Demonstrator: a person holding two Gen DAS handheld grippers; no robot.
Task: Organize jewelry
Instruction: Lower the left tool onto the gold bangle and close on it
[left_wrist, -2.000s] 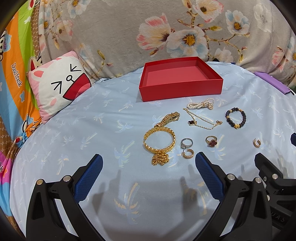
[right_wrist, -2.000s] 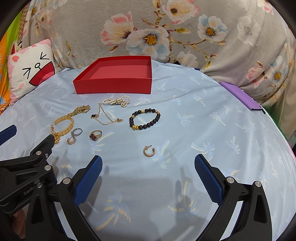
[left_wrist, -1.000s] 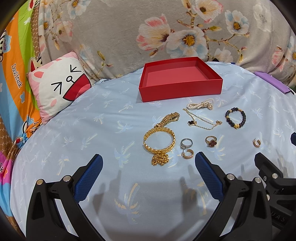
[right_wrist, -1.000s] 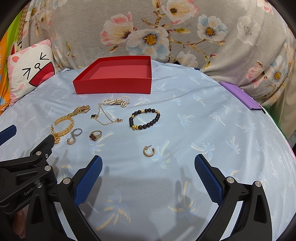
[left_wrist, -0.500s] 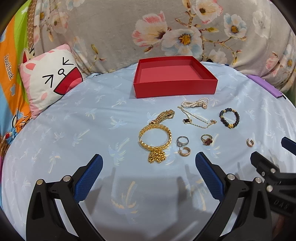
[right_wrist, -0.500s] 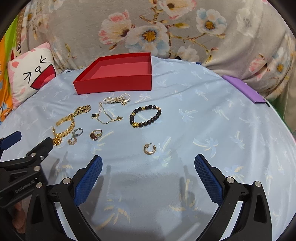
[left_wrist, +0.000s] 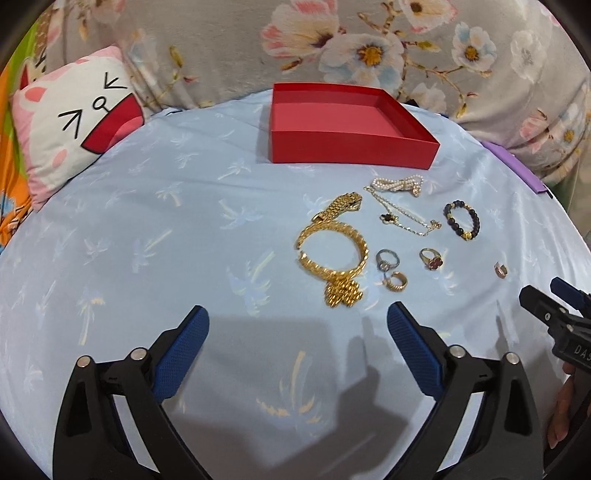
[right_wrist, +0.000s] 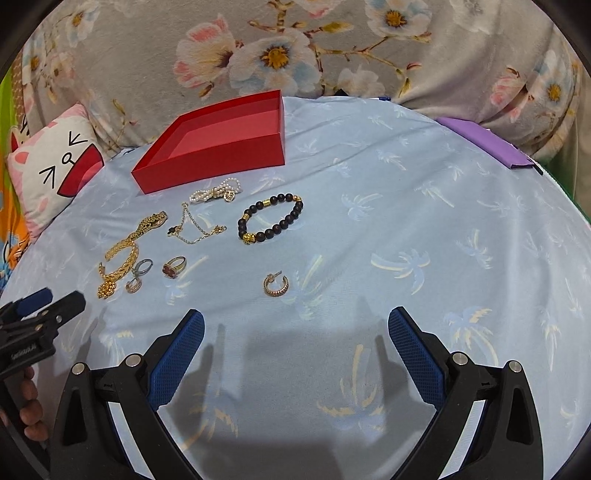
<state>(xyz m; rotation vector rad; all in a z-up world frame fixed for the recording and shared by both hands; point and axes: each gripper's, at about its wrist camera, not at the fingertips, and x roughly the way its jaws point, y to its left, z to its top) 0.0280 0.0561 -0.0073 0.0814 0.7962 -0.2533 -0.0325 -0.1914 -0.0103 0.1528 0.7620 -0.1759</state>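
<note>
Jewelry (left_wrist: 332, 254), red box (left_wrist: 347, 127), both tools agape

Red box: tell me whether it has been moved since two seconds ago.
No. The red box still sits just behind the pearl bracelet on the blue sheet; only the cameras shifted.

The bed (left_wrist: 155, 229) has a light blue sheet with a pale palm-tree print. On it, at the far side, stands an open red box (left_wrist: 347, 127) with nothing visible inside. In front of the box lie the jewelry pieces, close together: a pearl bracelet (left_wrist: 398, 184), a thin gold chain (left_wrist: 404, 218), a dark bead bracelet (left_wrist: 461, 219), a wide gold bracelet (left_wrist: 332, 254), a silver ring (left_wrist: 387, 259), a gold hoop earring (left_wrist: 396, 281) and a ring with a red stone (left_wrist: 431, 258). A second hoop earring (right_wrist: 276, 284) lies apart, to the right. A cat-face pillow (left_wrist: 70, 129) rests at the left edge, and a flat purple object (right_wrist: 484, 146) at the far right.
</note>
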